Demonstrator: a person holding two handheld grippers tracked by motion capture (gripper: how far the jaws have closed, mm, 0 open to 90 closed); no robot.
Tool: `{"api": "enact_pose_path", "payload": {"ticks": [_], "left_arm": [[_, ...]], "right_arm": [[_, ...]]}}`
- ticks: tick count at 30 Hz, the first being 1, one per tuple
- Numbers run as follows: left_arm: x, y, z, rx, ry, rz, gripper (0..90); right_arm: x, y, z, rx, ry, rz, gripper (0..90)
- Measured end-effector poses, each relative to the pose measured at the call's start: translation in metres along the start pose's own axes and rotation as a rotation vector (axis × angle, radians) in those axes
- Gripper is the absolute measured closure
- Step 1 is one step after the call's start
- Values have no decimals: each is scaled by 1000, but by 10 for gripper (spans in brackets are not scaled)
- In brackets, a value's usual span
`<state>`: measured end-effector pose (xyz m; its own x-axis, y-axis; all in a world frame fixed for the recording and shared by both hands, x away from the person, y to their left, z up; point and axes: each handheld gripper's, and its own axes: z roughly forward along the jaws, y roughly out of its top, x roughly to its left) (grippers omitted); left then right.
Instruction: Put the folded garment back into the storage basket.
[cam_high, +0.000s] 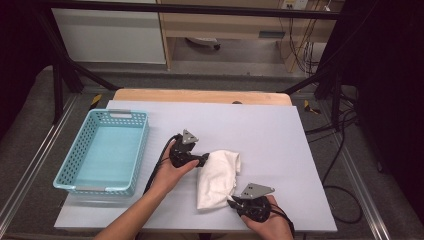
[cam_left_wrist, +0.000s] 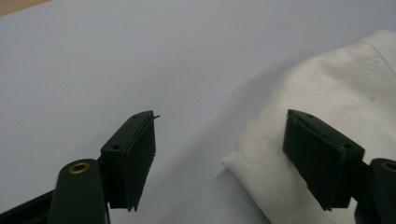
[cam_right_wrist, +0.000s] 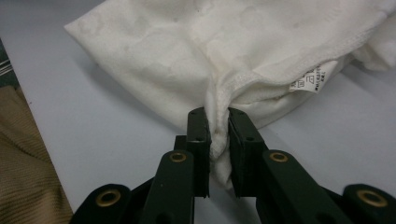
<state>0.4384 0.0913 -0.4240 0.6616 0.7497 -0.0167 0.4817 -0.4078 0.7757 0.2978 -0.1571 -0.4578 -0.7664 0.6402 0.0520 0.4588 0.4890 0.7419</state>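
2 black fingers (cam_right_wrist: 198, 140) of my right gripper (cam_right_wrist: 218, 140) are clamped on a bunched hem of the white cloth (cam_right_wrist: 224, 42), which spreads away beyond their tips with its care label (cam_right_wrist: 312, 78) just off to one side. My left gripper (cam_left_wrist: 219, 154) has its fingers (cam_left_wrist: 133, 154) spread wide apart, gripping nothing, one finger over the bare pale table sheet (cam_left_wrist: 116, 56), the other over the cloth's edge. Farther out from my left hand (cam_high: 172, 172), the light-blue basket (cam_high: 80, 187) sits well apart from the cloth.
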Motion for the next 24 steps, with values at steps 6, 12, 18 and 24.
{"api": "enact_pose_path", "payload": {"ticks": [6,12,18,24], "left_arm": [[-1,-1,1,8,-13,4,309],[-2,-6,4,6,-25,-4,326],[-6,-12,6,1,-48,-22,370],[-13,-13,7,10,-104,-19,425]], "right_arm": [[0,0,0,-1,0,-3,802],[0,0,0,-2,1,-3,802],[0,0,0,-2,1,-4,802],[0,0,0,-3,2,-4,802]]}}
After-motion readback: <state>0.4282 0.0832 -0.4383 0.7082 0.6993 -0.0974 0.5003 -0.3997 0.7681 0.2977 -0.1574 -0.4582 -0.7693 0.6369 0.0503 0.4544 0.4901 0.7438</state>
